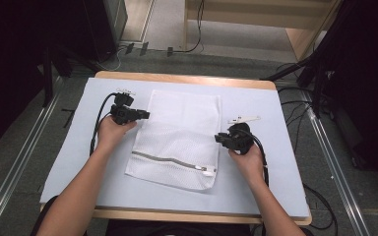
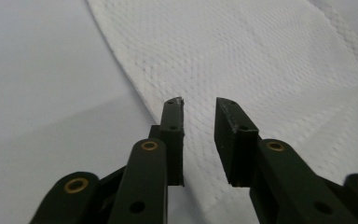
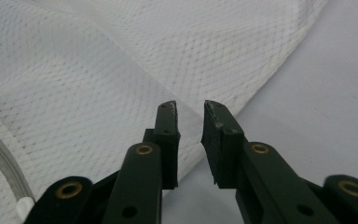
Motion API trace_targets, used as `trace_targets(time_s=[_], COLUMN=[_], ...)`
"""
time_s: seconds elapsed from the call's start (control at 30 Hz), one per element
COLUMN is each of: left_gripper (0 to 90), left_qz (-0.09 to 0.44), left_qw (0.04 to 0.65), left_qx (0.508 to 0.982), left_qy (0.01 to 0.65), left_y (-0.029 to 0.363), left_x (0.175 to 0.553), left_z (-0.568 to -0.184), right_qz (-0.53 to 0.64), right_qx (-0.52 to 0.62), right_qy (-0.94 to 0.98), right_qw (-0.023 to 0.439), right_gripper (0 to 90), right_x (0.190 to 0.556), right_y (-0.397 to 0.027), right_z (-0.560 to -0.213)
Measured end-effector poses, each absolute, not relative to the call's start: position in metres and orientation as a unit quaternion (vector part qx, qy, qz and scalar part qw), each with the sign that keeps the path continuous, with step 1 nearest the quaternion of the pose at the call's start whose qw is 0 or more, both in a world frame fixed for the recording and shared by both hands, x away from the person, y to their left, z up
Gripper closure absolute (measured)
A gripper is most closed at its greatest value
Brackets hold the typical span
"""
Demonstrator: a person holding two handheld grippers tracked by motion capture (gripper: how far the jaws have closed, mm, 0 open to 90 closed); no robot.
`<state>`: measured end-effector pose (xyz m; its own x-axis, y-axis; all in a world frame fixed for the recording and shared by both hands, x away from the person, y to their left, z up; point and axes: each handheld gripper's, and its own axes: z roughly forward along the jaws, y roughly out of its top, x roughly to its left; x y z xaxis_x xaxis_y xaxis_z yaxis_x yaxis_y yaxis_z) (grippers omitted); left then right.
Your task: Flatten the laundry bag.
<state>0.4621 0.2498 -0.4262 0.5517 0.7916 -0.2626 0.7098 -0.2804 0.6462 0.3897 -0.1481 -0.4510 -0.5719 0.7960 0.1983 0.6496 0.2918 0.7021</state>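
Right gripper (image 3: 189,109) jaws rise from 6 o'clock, slightly parted, nothing pinched between the pads. White mesh laundry bag (image 3: 121,70) spans 9 to 1 o'clock, its edge crossing under the tips. Bare tabletop (image 3: 326,102) at 3 o'clock.

In the high view, the left tongs (image 1: 142,115) and right tongs (image 1: 220,138) are too small to show how wide their jaws stand, and whether they touch the mesh bag (image 1: 177,137) cannot be told. The small white piece (image 1: 243,119) on the bench (image 1: 275,167) is too small to identify. Both forearms are cut off by the bottom edge. In each gripper view the bag (image 2: 261,56) (image 3: 98,70) runs past the edges (its zip end is blurred at lower left).
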Motion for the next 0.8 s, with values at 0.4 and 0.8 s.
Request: trace_targets(time_s=[0.4,0.8], left_gripper=[69.1,69.3], left_qz=[0.028,0.03], left_qw=[0.357,0.342], left_qx=[0.814,0.815], left_qy=[0.457,0.467], left_y=[0.245,0.249], left_x=[0.428,0.415], left_z=[-0.436,-0.451], right_qz=[0.371,0.35], right_qx=[0.482,0.491], right_qy=[0.787,0.79], right_qw=[0.107,0.111], right_gripper=[68.7,90.0], right_x=[0.413,0.428], right_y=[-0.147,-0.141], right_z=[-0.464,-0.471])
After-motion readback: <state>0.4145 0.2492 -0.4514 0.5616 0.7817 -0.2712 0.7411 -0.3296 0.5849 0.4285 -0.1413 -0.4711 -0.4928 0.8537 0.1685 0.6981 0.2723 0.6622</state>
